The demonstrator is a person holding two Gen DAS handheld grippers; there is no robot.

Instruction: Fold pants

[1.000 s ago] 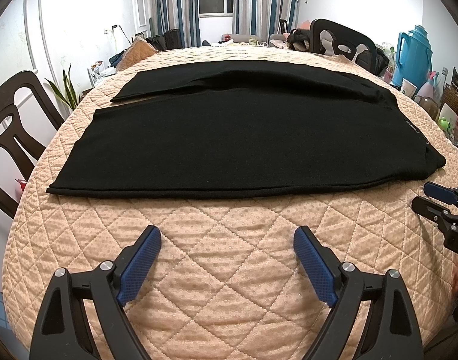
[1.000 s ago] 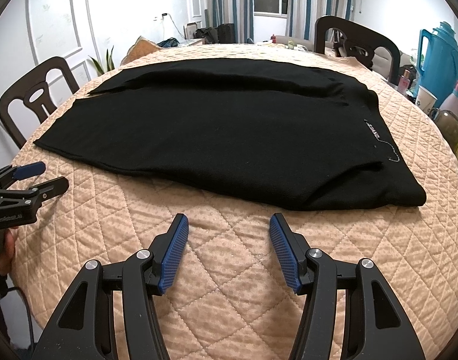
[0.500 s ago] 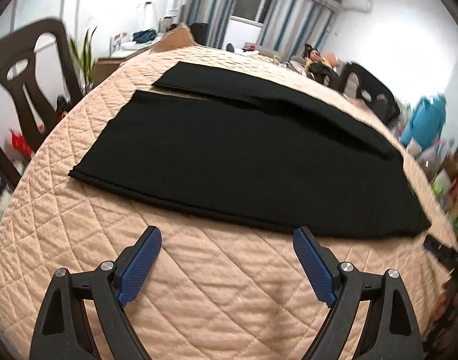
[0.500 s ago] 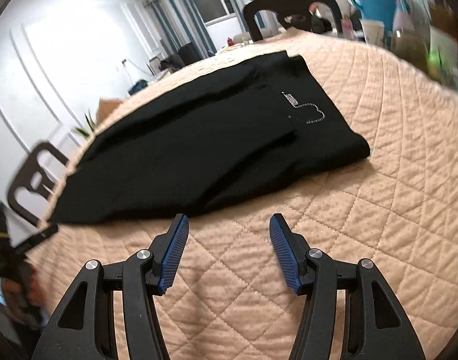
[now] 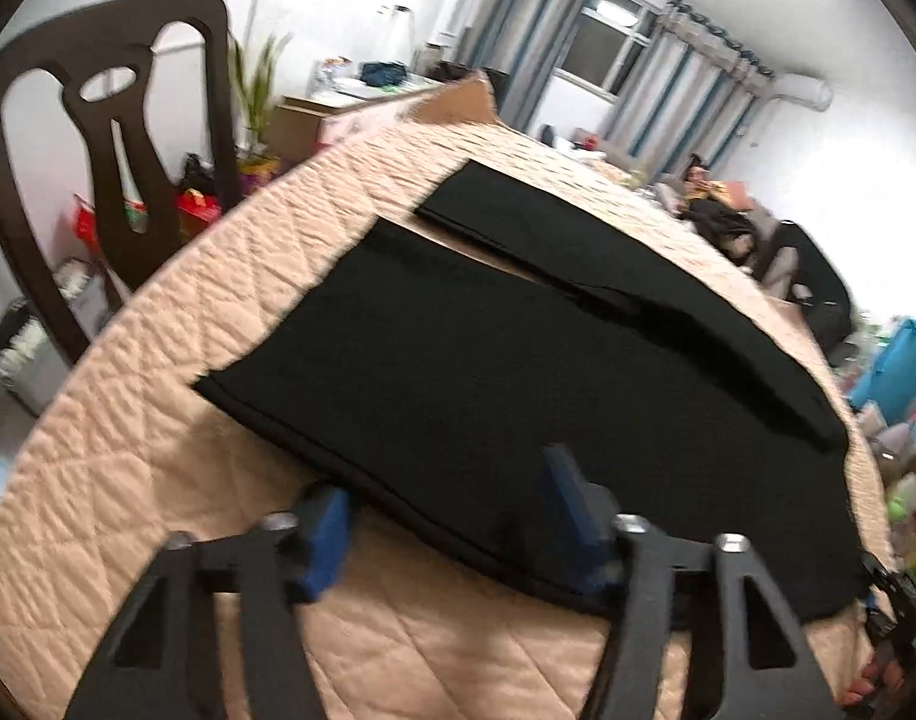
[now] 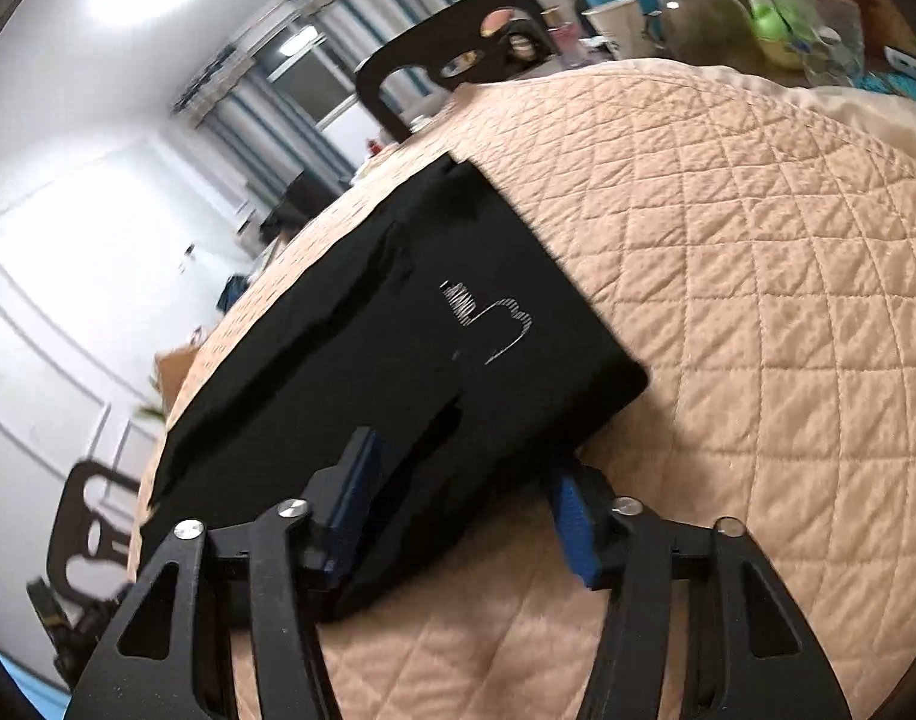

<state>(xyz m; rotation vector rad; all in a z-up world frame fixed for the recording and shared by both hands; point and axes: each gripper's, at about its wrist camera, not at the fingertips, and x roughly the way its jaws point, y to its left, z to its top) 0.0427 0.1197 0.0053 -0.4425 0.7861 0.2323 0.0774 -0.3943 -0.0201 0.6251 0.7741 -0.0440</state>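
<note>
1. Pants: black, laid flat across the middle of the left wrist frame on a quilted peach cover; two legs run toward the upper left, the farther leg narrower and partly apart from the nearer one. In the right wrist frame the same pants fill the centre, with a white stitched mark near the waist end.
2. Left claw: lower centre of its frame, jaws spread wide, blue pads astride the near edge of the pants; one pad over the cover, the other over the fabric. Nothing held. Frame blurred.
3. Right claw: lower centre of its frame, jaws spread wide, straddling the near corner of the pants; left pad over the fabric, right pad just beside the edge over the cover. Nothing gripped.
4. Worktop: covered with the quilted peach cloth.
5. Chair: dark wood, upper left of the left wrist frame.
6. Second chair: dark, top centre of the right wrist frame.
7. Curtains: striped, upper right of the left wrist frame.
</note>
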